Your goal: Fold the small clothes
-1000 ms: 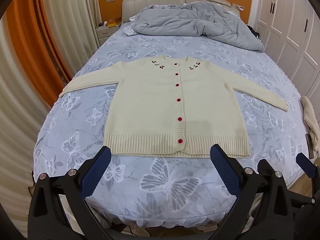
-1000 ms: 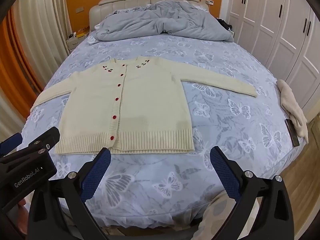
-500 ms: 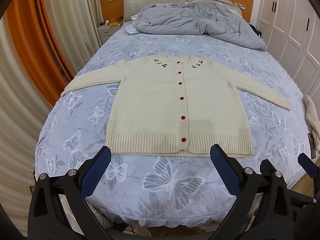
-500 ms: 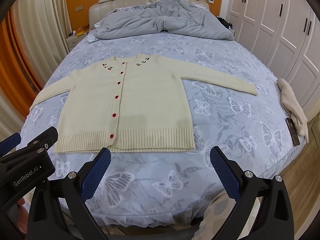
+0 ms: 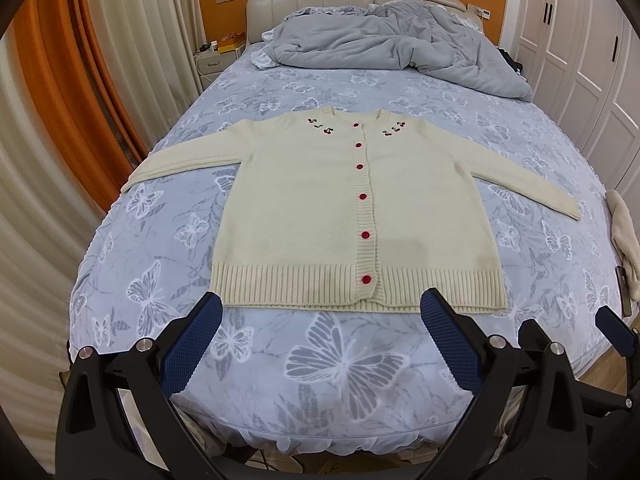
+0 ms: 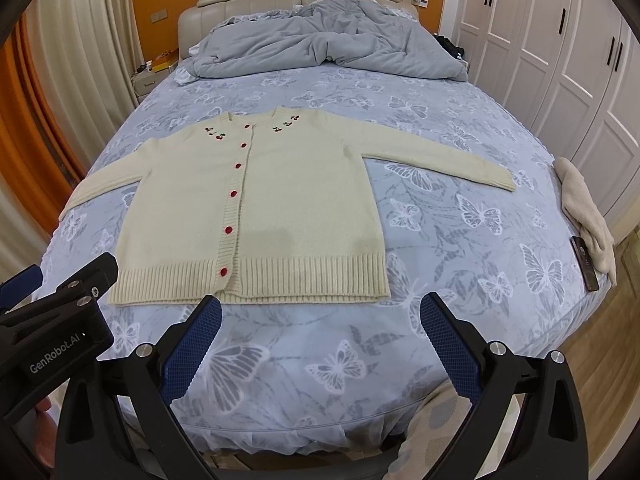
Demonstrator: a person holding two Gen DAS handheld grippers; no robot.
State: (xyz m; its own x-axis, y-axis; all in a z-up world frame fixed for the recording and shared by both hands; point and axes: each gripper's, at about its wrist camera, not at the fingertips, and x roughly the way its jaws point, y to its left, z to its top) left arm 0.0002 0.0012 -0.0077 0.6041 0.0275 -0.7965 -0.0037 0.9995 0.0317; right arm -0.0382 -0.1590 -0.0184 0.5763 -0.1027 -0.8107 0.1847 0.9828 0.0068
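Left wrist: both grippers [image 5: 320,340] [image 6: 320,340] agape, hovering short of cardigan [image 5: 356,216] hem.

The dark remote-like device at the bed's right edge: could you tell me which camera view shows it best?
The right wrist view: the dark device lies fully visible on the bed beside the beige cloth. In the left wrist view only a sliver shows at the frame's right edge, too distorted to identify.

A rumpled grey duvet [image 5: 384,44] lies heaped at the far end of a bed [image 5: 344,364] dressed in a blue butterfly-print sheet. White wardrobe doors [image 6: 560,52] line the right wall; cream and orange curtains [image 5: 80,80] hang at left beside a nightstand [image 5: 212,62].
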